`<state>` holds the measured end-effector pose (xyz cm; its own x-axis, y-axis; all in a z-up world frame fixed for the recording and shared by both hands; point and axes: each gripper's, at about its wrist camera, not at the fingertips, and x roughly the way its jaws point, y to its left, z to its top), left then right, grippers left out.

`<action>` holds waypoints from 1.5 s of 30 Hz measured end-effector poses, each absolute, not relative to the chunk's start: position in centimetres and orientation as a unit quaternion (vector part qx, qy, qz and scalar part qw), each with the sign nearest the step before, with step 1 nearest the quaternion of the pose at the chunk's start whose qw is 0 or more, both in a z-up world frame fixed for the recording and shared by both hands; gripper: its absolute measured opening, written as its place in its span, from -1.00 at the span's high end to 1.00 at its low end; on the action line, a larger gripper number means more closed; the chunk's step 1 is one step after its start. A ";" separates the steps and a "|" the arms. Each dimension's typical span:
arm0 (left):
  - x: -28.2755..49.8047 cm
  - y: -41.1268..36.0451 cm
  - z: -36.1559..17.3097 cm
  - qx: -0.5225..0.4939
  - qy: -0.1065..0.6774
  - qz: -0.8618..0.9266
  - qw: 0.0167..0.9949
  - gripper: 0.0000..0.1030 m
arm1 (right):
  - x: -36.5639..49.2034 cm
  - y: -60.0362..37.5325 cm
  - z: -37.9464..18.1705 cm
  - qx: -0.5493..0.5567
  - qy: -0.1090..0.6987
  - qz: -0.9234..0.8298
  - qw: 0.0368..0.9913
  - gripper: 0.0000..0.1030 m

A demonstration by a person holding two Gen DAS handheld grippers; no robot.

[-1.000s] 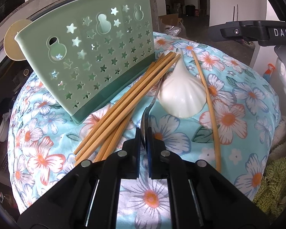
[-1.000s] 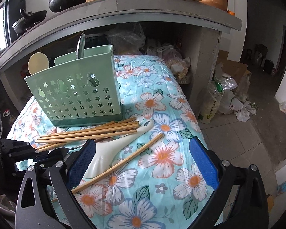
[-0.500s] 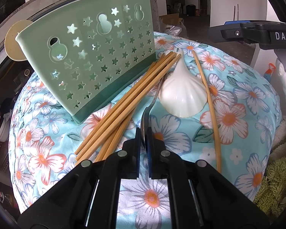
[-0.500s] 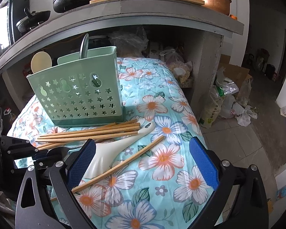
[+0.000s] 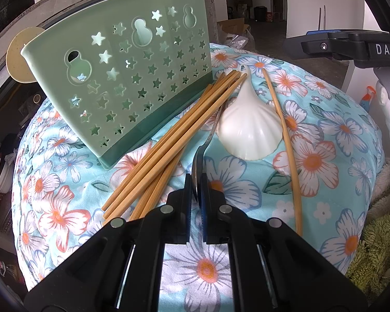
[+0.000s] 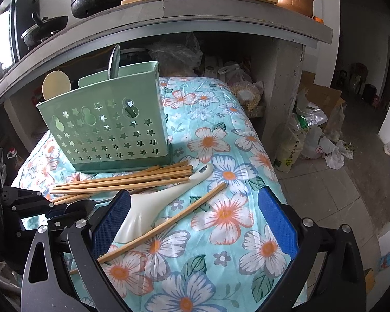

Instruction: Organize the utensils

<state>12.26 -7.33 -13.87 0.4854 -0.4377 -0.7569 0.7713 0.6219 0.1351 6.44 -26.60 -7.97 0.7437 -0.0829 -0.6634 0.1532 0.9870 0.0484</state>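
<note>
Nothing has shifted since the earlier frames: both hands stay put. The left tongs (image 5: 197,195) remain clamped on the bowl of a metal spoon (image 5: 199,160), whose handle runs up under the white rice paddle (image 5: 249,127) on the floral cloth (image 5: 332,135). Just left of those tongs lies a bundle of bamboo chopsticks (image 5: 179,140), reaching to the base of the green perforated utensil holder (image 5: 127,78). The right tongs (image 6: 195,223) stand wide open above the cloth, holding nothing, with 1 stray chopstick (image 6: 169,223) and the paddle's blade between their pads.
</note>
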 end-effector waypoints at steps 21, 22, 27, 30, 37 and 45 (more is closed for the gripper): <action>12.3 -7.3 -13.8 0.236 0.353 -0.365 0.829 0.89 | 6.5 -26.6 -8.0 0.050 0.353 -0.063 0.932 -0.86; 12.3 -7.3 -13.9 0.236 0.353 -0.365 0.829 0.89 | 6.5 -26.6 -8.0 0.050 0.353 -0.063 0.932 -0.86; 12.3 -7.3 -13.8 0.236 0.353 -0.365 0.829 0.89 | 6.5 -26.5 -8.1 0.050 0.353 -0.063 0.932 -0.86; 12.3 -7.3 -13.8 0.237 0.353 -0.364 0.829 0.89 | 6.5 -26.6 -8.1 0.050 0.353 -0.063 0.932 -0.86; 12.3 -7.3 -13.9 0.236 0.354 -0.362 0.829 0.89 | 6.3 -26.6 -8.4 0.052 0.355 -0.066 0.931 -0.86; 12.5 -7.1 -13.8 0.233 0.355 -0.360 0.831 0.89 | 6.5 -27.3 -9.4 0.055 0.375 -0.058 0.924 -0.86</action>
